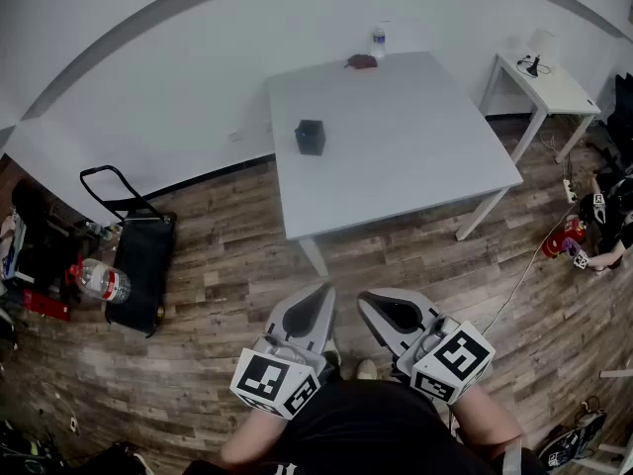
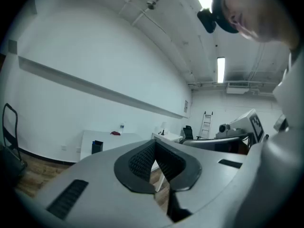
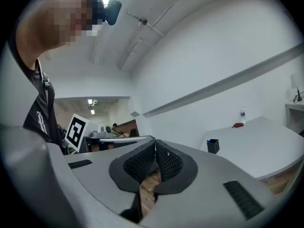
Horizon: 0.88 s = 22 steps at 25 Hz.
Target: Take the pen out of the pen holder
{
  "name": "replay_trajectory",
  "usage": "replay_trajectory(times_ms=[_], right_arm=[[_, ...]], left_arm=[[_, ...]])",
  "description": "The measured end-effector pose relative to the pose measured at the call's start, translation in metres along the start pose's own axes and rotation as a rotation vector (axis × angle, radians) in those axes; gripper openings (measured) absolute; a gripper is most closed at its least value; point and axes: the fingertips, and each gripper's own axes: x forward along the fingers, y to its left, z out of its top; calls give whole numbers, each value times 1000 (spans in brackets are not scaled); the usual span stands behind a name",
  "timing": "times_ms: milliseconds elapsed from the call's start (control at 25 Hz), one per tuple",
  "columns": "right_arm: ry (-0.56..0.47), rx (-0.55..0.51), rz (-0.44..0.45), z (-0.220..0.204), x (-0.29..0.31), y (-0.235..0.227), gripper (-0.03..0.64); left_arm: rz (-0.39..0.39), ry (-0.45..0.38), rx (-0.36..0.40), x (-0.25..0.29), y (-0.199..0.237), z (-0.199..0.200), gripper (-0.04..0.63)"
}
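Note:
The black pen holder point(image 1: 310, 137) stands on the white table point(image 1: 415, 156) near its left edge, well ahead of me. It shows small in the left gripper view point(image 2: 97, 147) and in the right gripper view point(image 3: 212, 146), where a small blue tip pokes above its rim. The pen itself is too small to make out otherwise. My left gripper point(image 1: 324, 289) and right gripper point(image 1: 365, 298) are held side by side over the wooden floor, short of the table. Both are shut with nothing between the pads: left gripper point(image 2: 154, 144), right gripper point(image 3: 155, 144).
A bottle point(image 1: 378, 40) and a dark red object point(image 1: 362, 61) sit at the table's far edge. A small white side table point(image 1: 549, 87) stands at the right. A black trolley point(image 1: 138, 255) and a water jug point(image 1: 99, 280) are on the floor at the left, cables and a red item point(image 1: 564, 237) at the right.

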Motion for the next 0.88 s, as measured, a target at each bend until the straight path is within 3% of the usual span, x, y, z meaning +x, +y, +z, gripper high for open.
replay_trajectory(times_ms=[360, 880], right_arm=[[20, 2, -17, 1, 45, -21, 17], [39, 10, -55, 20, 160, -56, 17]], left_arm=[[-14, -9, 25, 22, 42, 14, 6], [-47, 1, 27, 61, 155, 46, 6]])
